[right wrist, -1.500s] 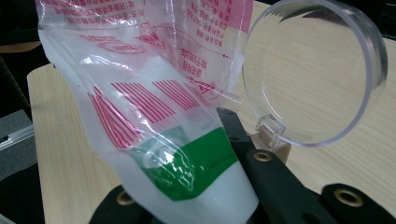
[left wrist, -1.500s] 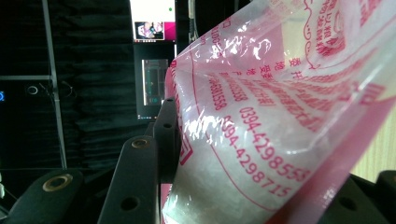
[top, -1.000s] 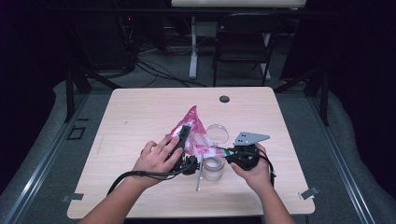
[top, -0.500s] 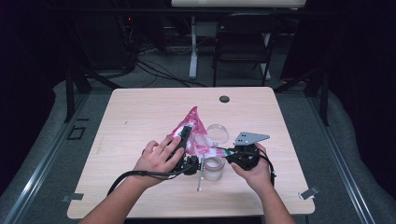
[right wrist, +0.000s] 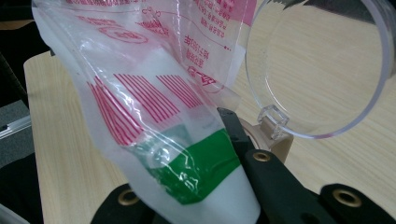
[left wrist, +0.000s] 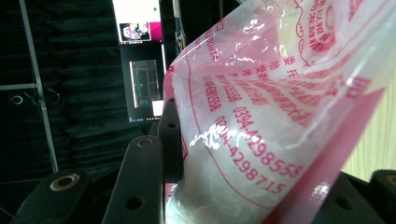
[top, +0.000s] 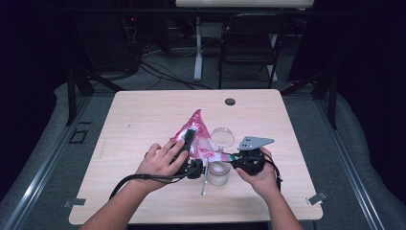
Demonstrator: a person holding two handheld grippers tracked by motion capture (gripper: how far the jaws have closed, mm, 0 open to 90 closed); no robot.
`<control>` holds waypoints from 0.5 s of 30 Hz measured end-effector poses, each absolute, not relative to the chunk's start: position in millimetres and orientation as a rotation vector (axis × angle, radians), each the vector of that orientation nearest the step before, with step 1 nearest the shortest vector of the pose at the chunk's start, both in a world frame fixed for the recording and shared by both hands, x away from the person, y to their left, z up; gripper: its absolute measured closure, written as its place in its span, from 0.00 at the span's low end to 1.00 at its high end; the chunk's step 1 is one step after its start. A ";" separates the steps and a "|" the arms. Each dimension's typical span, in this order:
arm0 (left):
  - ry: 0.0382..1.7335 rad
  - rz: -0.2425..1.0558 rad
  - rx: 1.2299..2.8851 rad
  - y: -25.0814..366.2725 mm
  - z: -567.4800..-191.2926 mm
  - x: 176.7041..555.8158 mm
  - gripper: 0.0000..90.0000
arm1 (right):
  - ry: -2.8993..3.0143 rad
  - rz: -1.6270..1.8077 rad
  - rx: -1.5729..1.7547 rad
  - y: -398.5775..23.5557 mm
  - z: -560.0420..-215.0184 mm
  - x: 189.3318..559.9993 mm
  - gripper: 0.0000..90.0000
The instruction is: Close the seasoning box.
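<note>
While both hands hold where they were a second ago, the one change is small. The left tongs point(top: 190, 140) have just been closing a touch further, with the pink-printed plastic bag point(top: 197, 128) between them, and the left gripper view shows a black jaw pressed into the film. I read that as firming up the hold, not a new move. The right tongs point(top: 233, 159) are clamped tight on the bag's lower corner, at the green band.

So the bag hangs between the two grippers, just above the counter point(top: 143, 115). Its peak points away from the person, and the pinched corner sits by the clear jar point(top: 219, 175). The jar's hinged lid point(top: 223, 137) is flipped open behind it. A thin metal utensil point(top: 204, 181) lies beside the jar. White, grainy contents sag in the bag's belly. My guess is they're about to tip or open that corner over the jar, and nothing looks poured yet.

As for writing, there are two red number strings on the film, "0394-4298558" and "0394-4298715". Red Chinese characters surround them, too slanted and creased for me to read. I can't make out a brand name.
</note>
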State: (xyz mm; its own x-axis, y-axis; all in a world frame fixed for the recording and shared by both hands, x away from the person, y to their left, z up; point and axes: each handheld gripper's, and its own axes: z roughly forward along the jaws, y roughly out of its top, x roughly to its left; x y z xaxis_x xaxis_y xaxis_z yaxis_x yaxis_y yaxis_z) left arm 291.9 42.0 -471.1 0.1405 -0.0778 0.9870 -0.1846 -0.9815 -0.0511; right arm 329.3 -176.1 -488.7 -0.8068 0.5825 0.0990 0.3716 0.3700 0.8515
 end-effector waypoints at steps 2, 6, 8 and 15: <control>-0.280 2.003 2.299 41.7 -470.2 291.8 0.71 | 2.413 1.413 0.853 -176.3 -488.5 329.3 1.00; -0.291 2.007 2.297 40.9 -470.6 292.0 0.71 | 2.410 1.412 0.859 -176.4 -488.8 329.3 1.00; -0.290 2.011 2.300 40.4 -470.6 291.5 0.71 | 2.413 1.407 0.858 -177.0 -488.7 329.6 1.00; -0.288 2.008 2.299 39.5 -469.8 291.7 0.70 | 2.410 1.413 0.867 -177.7 -489.4 330.3 1.00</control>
